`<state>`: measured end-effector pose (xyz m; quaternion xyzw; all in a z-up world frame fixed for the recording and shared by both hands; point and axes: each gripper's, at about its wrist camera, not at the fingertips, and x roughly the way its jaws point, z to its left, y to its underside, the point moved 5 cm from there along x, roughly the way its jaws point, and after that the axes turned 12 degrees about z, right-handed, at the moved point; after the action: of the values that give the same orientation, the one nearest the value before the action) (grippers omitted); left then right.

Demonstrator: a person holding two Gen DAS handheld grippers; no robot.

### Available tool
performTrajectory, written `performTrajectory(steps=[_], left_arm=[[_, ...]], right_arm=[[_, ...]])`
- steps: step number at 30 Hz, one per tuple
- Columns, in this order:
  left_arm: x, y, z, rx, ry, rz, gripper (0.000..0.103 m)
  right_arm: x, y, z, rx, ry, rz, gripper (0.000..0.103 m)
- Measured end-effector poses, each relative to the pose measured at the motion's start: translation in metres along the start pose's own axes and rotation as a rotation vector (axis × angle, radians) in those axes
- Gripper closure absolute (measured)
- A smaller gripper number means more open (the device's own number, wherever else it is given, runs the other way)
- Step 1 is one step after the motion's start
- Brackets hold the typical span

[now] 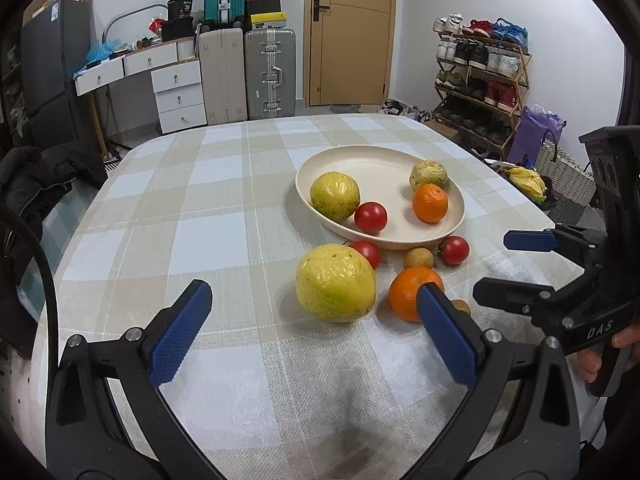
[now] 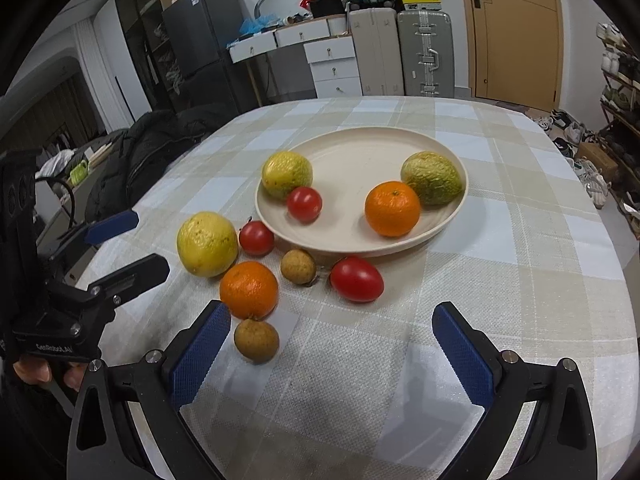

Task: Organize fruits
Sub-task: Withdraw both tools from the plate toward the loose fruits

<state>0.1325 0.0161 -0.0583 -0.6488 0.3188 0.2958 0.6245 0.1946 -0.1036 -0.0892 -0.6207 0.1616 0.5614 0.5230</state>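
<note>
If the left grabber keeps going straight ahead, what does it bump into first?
Probably the big yellow fruit. It lies on the tablecloth straight ahead of the open left gripper, between its fingers. The orange sits just ahead of one fingertip and might get nudged too; depth is hard to judge.

Four fruits (image 2: pixel 392 209) in plate (image 2: pixel 352 144)

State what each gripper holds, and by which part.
Nothing is held. The left gripper and the right gripper are both open above the tablecloth.
</note>
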Motion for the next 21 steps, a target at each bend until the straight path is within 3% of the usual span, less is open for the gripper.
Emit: performTrajectory(steps=[21], left_arm=[[0.011, 0.004, 0.003, 0.001, 0.007, 0.047, 0.001]], right_arm=[[0.024, 0.015, 0.032, -0.116, -0.002, 0.093, 0.001]])
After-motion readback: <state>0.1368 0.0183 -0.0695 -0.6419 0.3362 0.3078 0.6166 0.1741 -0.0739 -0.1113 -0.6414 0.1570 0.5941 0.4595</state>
